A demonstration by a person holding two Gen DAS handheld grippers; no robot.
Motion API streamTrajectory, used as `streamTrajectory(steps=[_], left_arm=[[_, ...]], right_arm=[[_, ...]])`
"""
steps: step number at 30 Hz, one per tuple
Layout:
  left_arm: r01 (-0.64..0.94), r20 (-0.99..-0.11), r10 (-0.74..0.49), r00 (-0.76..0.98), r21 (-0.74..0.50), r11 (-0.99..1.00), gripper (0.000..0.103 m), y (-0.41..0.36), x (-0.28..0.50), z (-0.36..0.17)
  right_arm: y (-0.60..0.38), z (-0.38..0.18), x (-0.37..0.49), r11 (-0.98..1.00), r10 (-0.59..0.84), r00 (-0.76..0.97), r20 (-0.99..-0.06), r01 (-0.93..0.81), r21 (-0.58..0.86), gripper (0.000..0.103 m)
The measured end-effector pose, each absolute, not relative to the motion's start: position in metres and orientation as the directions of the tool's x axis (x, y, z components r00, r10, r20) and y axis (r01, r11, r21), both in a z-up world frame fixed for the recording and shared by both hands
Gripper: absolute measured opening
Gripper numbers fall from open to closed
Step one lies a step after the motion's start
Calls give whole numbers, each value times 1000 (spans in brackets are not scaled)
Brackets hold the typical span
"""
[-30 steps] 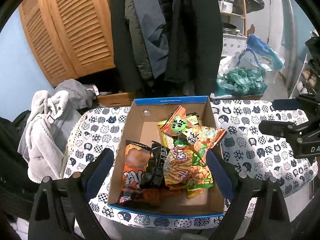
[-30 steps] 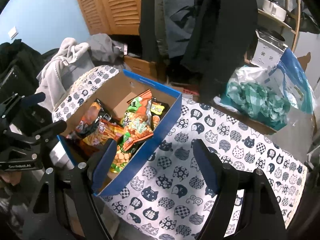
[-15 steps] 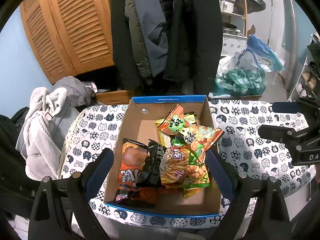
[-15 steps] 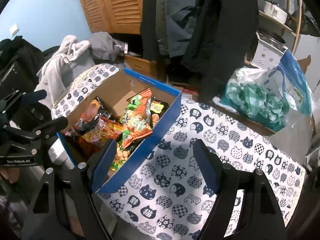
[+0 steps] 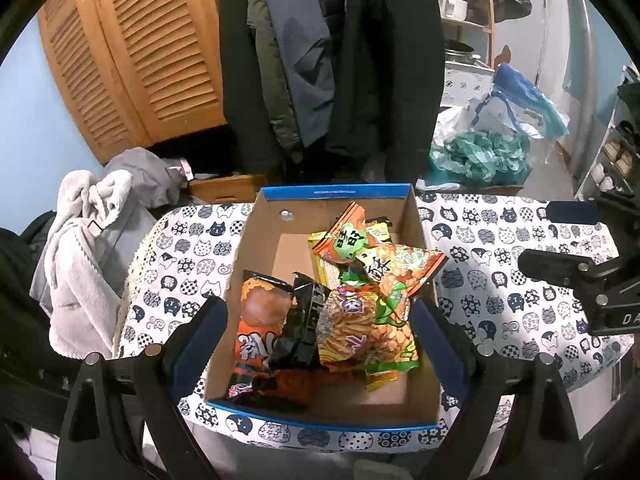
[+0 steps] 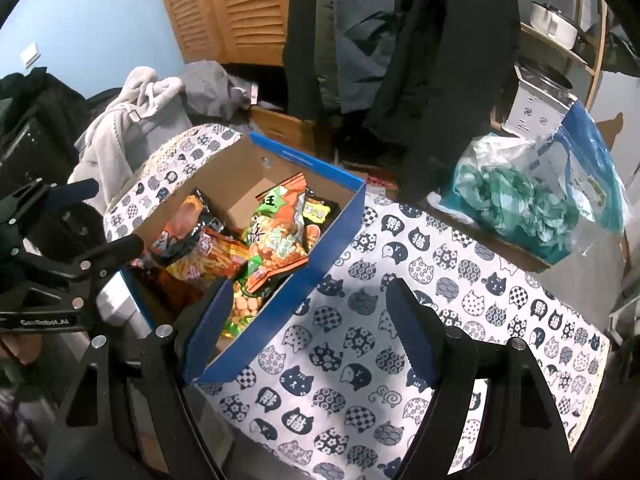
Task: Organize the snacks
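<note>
The snack packets (image 5: 336, 312) lie heaped in the blue-edged cardboard box (image 5: 332, 196) on the cat-print table (image 6: 400, 320) exactly as a second ago, only the views sit slightly higher, both the left gripper (image 5: 318, 332) and the right gripper (image 6: 308, 332) gaping wide and empty (so no packet is claimed).

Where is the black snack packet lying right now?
Left wrist view: the black snack packet lies in the cardboard box, between the orange packet and the striped chips bag.
</note>
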State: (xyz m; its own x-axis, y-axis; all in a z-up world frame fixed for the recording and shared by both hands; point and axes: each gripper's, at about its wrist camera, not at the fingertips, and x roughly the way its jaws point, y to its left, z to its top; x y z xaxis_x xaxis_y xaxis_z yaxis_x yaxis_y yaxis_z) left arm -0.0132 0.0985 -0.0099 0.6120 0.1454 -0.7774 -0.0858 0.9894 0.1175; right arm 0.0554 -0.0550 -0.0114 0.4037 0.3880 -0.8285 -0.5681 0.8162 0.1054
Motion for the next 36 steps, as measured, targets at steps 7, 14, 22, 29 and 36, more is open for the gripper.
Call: streamTrajectory(steps=[7,14,22,29,36], left_arm=[[-94,-775,158,612,127,987,94,97,-14,-10],[-90,-781,157,605,130,988,94,95,-14,-10],[-89,-786,155,599,127,988,94,95,-13,-13],[-90,-792,146,593,116,989,94,97,-13,-14],[-81,-794,129,594,100,992,94,95,-15,-15]], right_arm=[[-55,-11,56,817,387,406,-828,-568,104,78],[-55,-12,52,812,388,401,-830,-574,102,78],[-56,-12,51,811,391,394,-832,-575,109,78],[-56,-13,51,812,390,392,-833,-573,111,78],[-53,-15,49,810,393,386,-835,-575,115,78]])
